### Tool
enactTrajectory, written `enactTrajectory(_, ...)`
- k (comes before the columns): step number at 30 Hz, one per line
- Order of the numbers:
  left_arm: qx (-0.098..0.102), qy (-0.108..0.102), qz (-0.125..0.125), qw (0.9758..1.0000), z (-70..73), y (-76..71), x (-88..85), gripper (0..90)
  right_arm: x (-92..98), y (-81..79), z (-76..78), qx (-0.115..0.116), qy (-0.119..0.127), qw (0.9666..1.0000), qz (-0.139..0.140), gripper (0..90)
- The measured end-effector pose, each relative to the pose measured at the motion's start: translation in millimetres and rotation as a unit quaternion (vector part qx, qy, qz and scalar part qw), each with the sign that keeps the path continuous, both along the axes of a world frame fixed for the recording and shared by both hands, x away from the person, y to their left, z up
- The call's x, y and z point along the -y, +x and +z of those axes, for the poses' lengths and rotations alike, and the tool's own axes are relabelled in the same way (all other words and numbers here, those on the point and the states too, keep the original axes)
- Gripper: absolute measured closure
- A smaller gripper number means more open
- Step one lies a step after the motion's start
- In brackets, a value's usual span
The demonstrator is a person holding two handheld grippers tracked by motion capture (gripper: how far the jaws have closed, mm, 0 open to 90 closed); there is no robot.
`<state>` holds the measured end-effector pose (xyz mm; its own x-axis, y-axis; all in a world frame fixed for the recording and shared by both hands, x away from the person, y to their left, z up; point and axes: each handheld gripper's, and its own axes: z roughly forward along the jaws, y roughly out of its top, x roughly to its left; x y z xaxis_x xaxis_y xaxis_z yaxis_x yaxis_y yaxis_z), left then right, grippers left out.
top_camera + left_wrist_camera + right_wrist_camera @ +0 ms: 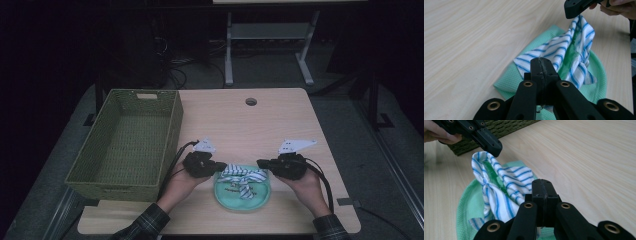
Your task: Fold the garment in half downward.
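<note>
Item: striped cloth, white with blue lines, lying bunched on a green cloth at the lower centre of the high view, on a wooden table.

Left gripper: lower centre-left of the high view, jaws pressed together on one end of the striped cloth. In the left gripper view the closed jaw tips sit at the cloth's near corner.

Right gripper: lower centre-right, jaws likewise pressed together on the opposite end of the striped cloth.

Basket: green woven, at the left of the high view, nothing seen inside it.

Condition of cloth: stretched between both grips, middle twisted and sagging onto the green cloth.

Risks, as judged:
- Each grip looks to hold only a thin edge; a sideways pull could slip a corner free.
- Whether either jaw also pinches the green cloth cannot be told; if so, lifting would drag it along.
- The twisted middle may keep the cloth from opening flat.
- A lift toward the basket with uneven hands could drop one end.
</note>
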<state>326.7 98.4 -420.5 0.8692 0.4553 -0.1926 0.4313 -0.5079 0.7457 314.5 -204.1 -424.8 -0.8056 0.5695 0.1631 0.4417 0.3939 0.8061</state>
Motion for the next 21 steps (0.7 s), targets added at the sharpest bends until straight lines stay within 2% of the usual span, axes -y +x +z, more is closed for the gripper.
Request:
enactTrajectory(9, -0.012, 0.0, -0.016, 0.9998, -3.2, -9.7, -0.3, 88.7, -4.7, -9.9, -2.9, -0.004, -0.003, 0.9999, 0.015, 90.0)
enactTrajectory(21, -0.013, 0.011, -0.036, 0.9992, -4.6, -19.7, 3.6, 87.4, -5.5, -26.1, -6.9, -0.016, -0.003, 0.9996, 0.023, 90.0)
